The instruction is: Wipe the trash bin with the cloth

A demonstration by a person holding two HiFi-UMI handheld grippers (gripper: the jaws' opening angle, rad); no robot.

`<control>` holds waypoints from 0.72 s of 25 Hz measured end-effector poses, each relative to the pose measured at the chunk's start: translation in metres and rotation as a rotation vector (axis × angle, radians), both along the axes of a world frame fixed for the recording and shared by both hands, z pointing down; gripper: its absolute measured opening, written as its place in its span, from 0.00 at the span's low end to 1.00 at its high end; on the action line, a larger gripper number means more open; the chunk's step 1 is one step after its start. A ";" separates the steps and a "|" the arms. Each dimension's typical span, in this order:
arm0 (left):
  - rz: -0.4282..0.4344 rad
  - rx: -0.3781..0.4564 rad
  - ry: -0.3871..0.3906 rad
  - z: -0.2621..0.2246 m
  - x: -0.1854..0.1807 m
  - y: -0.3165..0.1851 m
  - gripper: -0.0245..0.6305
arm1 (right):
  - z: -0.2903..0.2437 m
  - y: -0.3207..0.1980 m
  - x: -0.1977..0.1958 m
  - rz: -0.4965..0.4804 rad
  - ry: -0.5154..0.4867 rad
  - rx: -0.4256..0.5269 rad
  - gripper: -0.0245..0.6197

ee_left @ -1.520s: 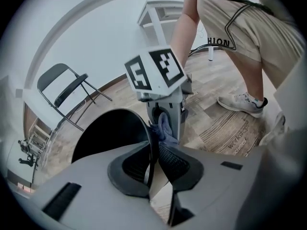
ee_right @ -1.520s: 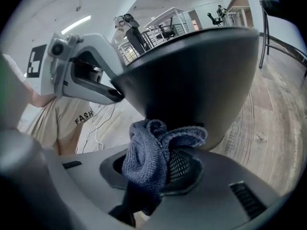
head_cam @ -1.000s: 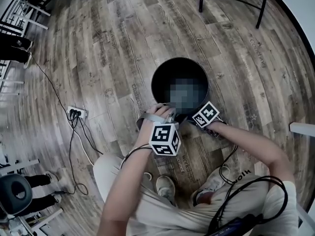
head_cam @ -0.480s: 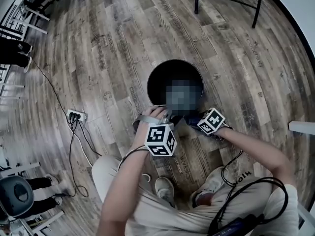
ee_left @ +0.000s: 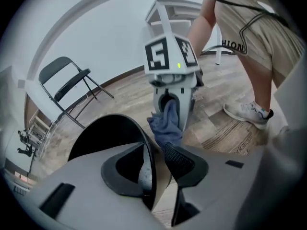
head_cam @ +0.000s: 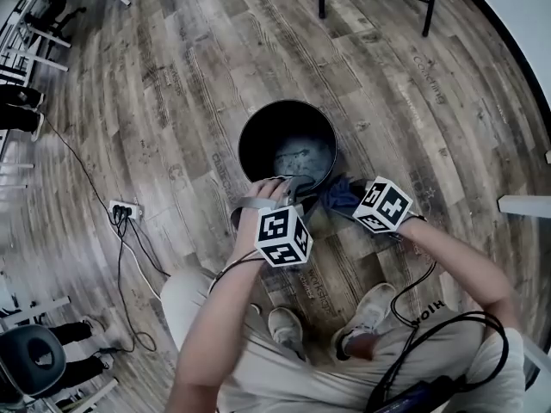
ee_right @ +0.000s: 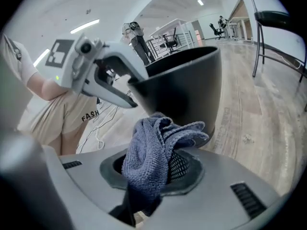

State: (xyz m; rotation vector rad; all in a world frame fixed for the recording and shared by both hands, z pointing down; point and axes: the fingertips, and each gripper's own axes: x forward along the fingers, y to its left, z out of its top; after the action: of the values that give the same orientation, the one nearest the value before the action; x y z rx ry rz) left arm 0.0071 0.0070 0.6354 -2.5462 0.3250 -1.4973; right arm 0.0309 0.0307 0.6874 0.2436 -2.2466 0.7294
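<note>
Trash bin (head_cam: 261, 136), black and round, stands on the wooden floor just in front of our feet, its mouth facing up. Our left gripper (head_cam: 288, 181) sits over the near rim, one jaw inside the bin and one outside. Those jaws have just been opening. The rim is between them, but a gap shows beside the outer pad, so we judge the bin is not clamped. Our right gripper (head_cam: 346, 201) has its jaws closed on the cloth (head_cam: 337, 192), a bunched blue-grey rag that hangs just beside the bin's outer wall on the near right.

The main risk, as we see it, comes from that loosened left hold. If we press the cloth against the wall while nothing steadies the rim, the bin could slide across the boards or tip away from us. The rag is also gripped in a wad with loose folds sticking out. A hard drag along the wall could pull it from the jaws, or only a corner might touch the surface.

On writing: our shirt shows "FASH" in the right gripper view and "HION" in the left. The floor boards carry stencilled words, one of which looks like "workshop". The cubes bear only square markers.
</note>
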 end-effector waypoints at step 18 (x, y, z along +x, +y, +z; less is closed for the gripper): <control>0.029 0.016 -0.006 0.010 -0.002 -0.001 0.14 | -0.030 -0.027 -0.020 0.027 -0.018 -0.005 0.21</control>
State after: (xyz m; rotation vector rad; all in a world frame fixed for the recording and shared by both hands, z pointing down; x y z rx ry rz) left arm 0.0054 0.0064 0.6457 -2.5228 0.2974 -1.4851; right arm 0.0108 0.0035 0.6578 0.2670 -2.2622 0.7542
